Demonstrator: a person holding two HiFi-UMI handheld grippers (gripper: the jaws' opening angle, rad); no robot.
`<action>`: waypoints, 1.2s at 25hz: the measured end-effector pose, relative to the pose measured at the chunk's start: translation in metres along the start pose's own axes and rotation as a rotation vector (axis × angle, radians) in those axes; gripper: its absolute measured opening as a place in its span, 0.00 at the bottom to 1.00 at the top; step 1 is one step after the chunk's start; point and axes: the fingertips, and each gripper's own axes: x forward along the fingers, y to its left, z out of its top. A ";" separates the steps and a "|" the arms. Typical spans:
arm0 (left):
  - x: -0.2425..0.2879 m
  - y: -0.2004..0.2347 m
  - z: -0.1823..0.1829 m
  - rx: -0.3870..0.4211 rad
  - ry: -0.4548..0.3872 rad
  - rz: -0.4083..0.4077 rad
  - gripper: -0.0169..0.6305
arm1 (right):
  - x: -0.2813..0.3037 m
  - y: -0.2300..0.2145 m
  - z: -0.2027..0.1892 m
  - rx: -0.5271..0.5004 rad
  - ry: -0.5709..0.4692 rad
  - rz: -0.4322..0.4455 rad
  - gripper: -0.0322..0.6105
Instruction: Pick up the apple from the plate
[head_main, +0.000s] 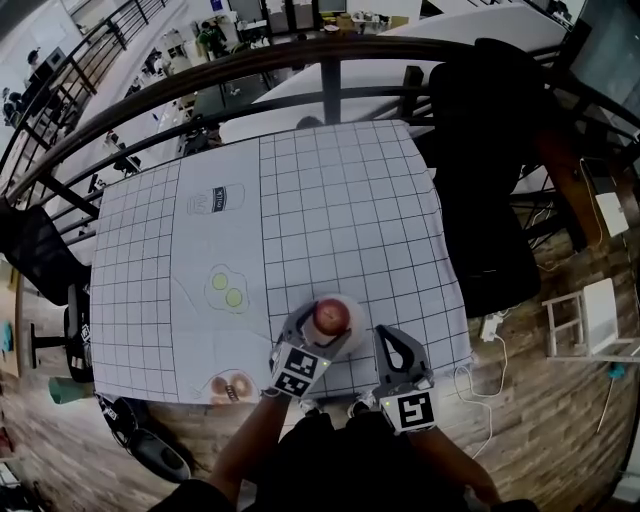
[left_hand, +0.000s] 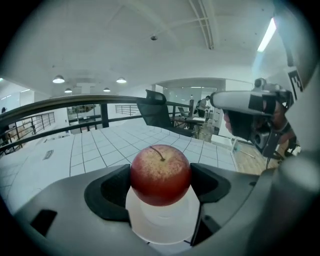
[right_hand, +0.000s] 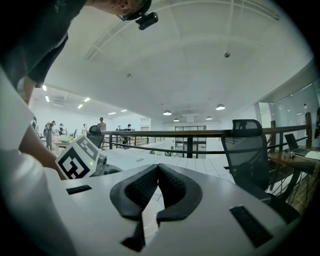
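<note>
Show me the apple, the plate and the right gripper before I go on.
apple (left_hand: 160, 172): left gripper view, middle of its red skin.
plate (left_hand: 159, 229): left gripper view, bare white part below the apple.
right gripper (right_hand: 158, 170): right gripper view, where its fingertips meet.

No readable text; cloth label (head_main: 214, 199) seems blurred.

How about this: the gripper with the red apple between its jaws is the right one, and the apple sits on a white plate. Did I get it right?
Not quite. The left gripper has the red apple between its jaws, as the left gripper view shows. The right gripper is shut with nothing in it. The apple does sit on a white plate.
</note>
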 end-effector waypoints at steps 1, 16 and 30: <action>-0.004 0.001 0.007 -0.007 -0.013 0.005 0.63 | -0.001 0.002 0.000 -0.013 -0.002 0.004 0.09; -0.089 -0.012 0.104 0.065 -0.206 0.002 0.63 | 0.001 0.014 0.025 -0.077 -0.084 0.016 0.09; -0.151 -0.010 0.140 0.041 -0.412 0.078 0.63 | -0.006 0.022 0.081 -0.093 -0.176 0.044 0.09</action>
